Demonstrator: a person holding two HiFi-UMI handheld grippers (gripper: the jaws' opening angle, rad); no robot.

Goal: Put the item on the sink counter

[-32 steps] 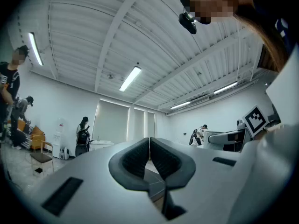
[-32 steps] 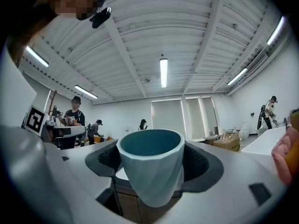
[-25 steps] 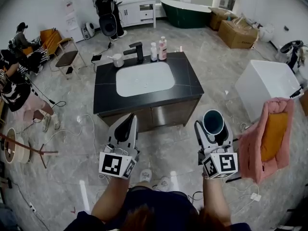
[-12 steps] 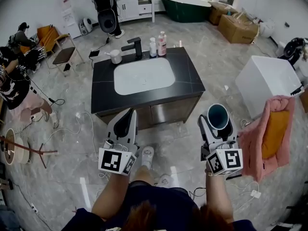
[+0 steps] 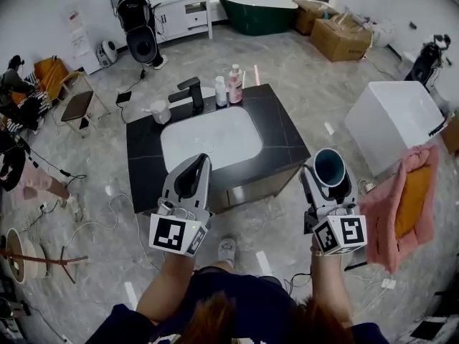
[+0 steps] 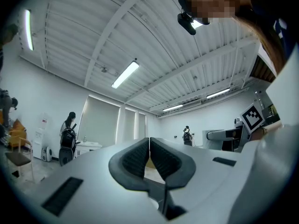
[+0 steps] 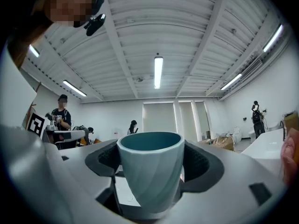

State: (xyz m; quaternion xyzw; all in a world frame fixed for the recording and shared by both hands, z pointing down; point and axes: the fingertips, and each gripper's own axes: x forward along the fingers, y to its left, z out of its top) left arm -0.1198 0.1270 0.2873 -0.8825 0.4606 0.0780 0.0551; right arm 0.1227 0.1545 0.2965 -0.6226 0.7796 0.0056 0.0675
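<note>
A pale teal cup (image 5: 329,168) (image 7: 150,171) stands upright between the jaws of my right gripper (image 5: 327,178), which is shut on its sides. The cup's dark teal inside shows from above. My left gripper (image 5: 191,180) is shut, its dark pads (image 6: 140,158) pressed together with nothing between them. Both grippers hover above the floor, short of the front edge of the black sink counter (image 5: 276,131). The counter holds a white basin (image 5: 201,140) in its middle.
At the counter's back edge stand a black faucet (image 5: 191,93), two bottles (image 5: 228,87) and a small white cup (image 5: 160,112). A pink and orange cloth (image 5: 404,205) hangs at the right. A white tub (image 5: 391,123) stands further right. Cables and a shoe lie on the floor.
The counter has come nearer and now lies just ahead of both grippers. The right gripper still holds the cup upright; the left stays shut.
</note>
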